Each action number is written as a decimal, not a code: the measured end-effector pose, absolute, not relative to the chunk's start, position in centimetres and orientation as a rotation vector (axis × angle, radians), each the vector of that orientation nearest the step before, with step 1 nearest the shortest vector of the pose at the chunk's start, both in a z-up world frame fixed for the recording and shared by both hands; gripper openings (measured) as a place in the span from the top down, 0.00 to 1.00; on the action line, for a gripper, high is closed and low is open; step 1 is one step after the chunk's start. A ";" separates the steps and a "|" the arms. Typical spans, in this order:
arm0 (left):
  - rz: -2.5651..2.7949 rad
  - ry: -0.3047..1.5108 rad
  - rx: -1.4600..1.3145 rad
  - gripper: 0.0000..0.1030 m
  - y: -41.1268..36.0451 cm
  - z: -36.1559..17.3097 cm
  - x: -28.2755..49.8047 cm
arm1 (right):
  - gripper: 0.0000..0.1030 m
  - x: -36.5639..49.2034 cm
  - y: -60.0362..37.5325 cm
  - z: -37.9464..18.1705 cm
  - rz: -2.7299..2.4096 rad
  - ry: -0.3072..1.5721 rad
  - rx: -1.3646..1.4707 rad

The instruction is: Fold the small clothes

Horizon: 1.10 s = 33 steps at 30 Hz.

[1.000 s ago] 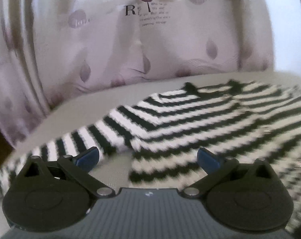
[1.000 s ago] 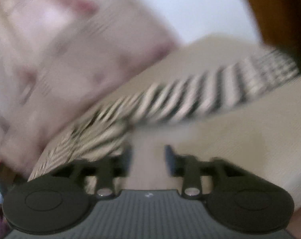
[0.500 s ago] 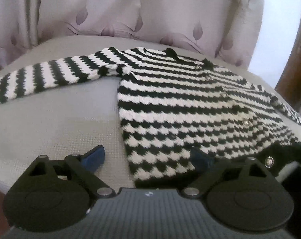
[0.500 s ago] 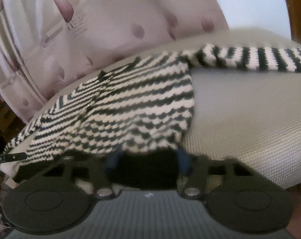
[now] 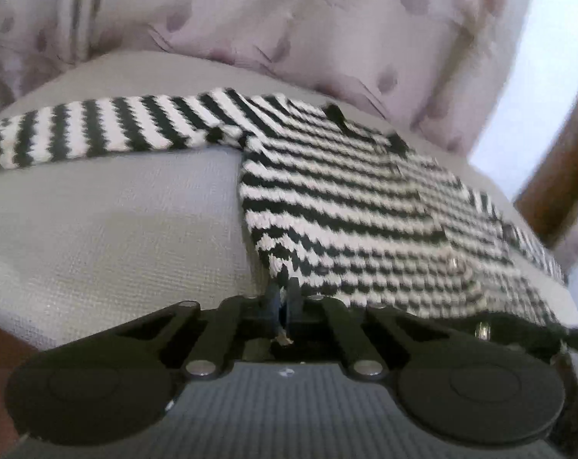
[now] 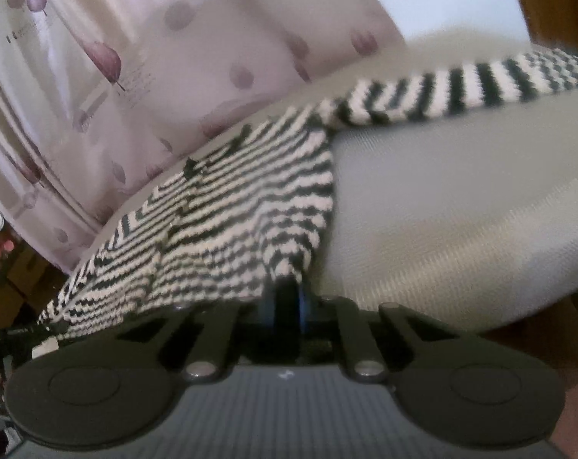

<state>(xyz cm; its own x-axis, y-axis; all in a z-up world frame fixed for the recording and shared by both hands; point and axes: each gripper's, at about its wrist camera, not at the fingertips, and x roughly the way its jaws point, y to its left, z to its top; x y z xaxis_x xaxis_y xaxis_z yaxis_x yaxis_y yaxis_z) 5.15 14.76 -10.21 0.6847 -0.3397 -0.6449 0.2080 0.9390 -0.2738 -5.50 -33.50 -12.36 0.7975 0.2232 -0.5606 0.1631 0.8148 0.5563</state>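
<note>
On a woven grey cushion (image 5: 109,222) lies a knitted black-and-white striped cardigan (image 5: 350,206), sleeves spread sideways before a pale patterned curtain (image 5: 250,11). Both the left gripper (image 5: 284,298) and the right gripper (image 6: 289,298) are clamped on its bottom hem corners.

Sweater (image 5: 346,206) flat on cushion (image 5: 109,222), curtain (image 5: 289,26) behind.
Sleeves out both sides (each gripper at a near hem corner).

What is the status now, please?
Both tongs shut on the sweater's bottom corners: left tongs, right tongs. Sweater flat on grey cushion, sleeves spread. Nothing in the way.
</note>
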 end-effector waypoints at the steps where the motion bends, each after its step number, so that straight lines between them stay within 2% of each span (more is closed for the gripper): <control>1: -0.293 0.741 -0.142 0.95 14.4 -10.3 5.1 | 0.91 -5.7 -33.5 -12.5 0.031 0.672 0.628; 3: -0.283 0.715 -0.101 0.94 14.1 -9.9 4.9 | 0.90 -5.8 -33.7 -13.2 0.048 0.685 0.637; 4: -0.272 0.692 -0.095 0.88 14.0 -9.4 4.7 | 0.88 -5.9 -34.1 -13.3 0.051 0.664 0.672; 6: -0.267 0.624 -0.073 0.57 13.6 -8.0 4.3 | 0.88 -6.3 -35.4 -13.0 0.054 0.614 0.746; 7: -0.251 0.583 -0.064 0.25 13.3 -7.2 4.1 | 0.88 -6.6 -36.0 -12.6 0.040 0.591 0.755; 8: -0.236 0.550 -0.064 0.02 13.1 -6.6 3.9 | 0.88 -7.1 -36.9 -12.1 0.009 0.552 0.763; 10: -0.233 0.449 -0.077 0.01 12.5 -5.4 3.7 | 0.88 -7.9 -39.1 -11.5 -0.059 0.501 0.794; 15: -0.249 0.392 -0.009 0.00 8.4 -5.1 7.7 | 0.88 -8.7 -47.3 -12.4 -0.267 0.400 0.999; 25: -0.250 0.422 0.007 0.00 3.4 -9.3 17.5 | 0.84 -5.3 -61.0 -14.8 -0.585 0.364 1.096; 26: -0.236 0.429 0.013 0.00 3.3 -9.8 18.2 | 0.82 -4.7 -62.1 -15.2 -0.596 0.365 1.123; 28: -0.211 0.441 0.018 0.00 3.1 -10.7 19.4 | 0.63 -3.6 -63.6 -16.1 -0.597 0.363 1.162; 30: -0.212 0.485 0.020 0.00 2.9 -11.4 20.3 | 0.57 -2.7 -64.4 -17.1 -0.578 0.314 1.198; 33: -0.229 0.536 0.027 0.00 2.9 -11.9 20.7 | 0.54 -1.9 -64.8 -17.0 -0.593 0.286 1.173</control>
